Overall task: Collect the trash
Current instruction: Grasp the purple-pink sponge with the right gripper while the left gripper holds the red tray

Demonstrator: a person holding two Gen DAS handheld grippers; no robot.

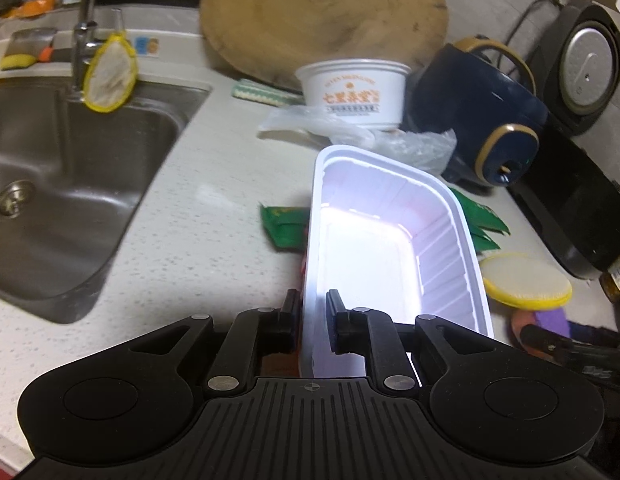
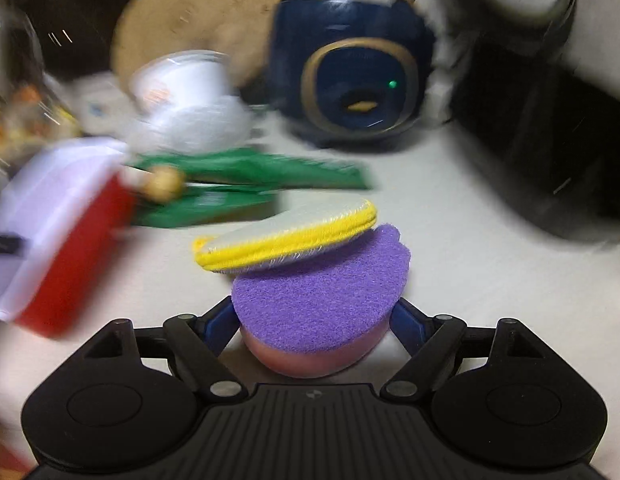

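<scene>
A: Left gripper [image 1: 313, 304] — what do the jaws have?

B: Closed on the near wall of a white plastic tub [image 1: 390, 248], one finger outside, one inside, pads pressing the thin wall. The tub's open side faces the camera and it tilts up off the counter [image 1: 189, 216]. Red outer side shows in the right wrist view.

A: Where over the counter?

B: Middle of the counter, right of the sink [image 1: 69, 184]. Green wrappers [image 1: 283, 228] lie under and beside it, sticking out on both sides.

A: Right gripper [image 2: 314, 322]?

B: Jaws wide, a round sponge [image 2: 318, 300] between them, purple face up, pink underneath. The blue fingers [image 2: 219, 324] stand at its left and right sides. Can't tell if the pads press on it; the edges run right to the fingers.

A: Anything on the sponge?

B: A yellow-rimmed pad [image 2: 285, 236] overlaps its far edge, tilted.

A: Other trash?

B: White paper bowl [image 1: 354, 90] with orange print near the back edge, sitting on crumpled clear plastic [image 1: 390, 136]. Behind it a round wooden board [image 1: 322, 16] leans on the wall. A dark blue appliance [image 1: 482, 112] stands to the bowl's right. The right wrist view is badly blurred at its left.
</scene>
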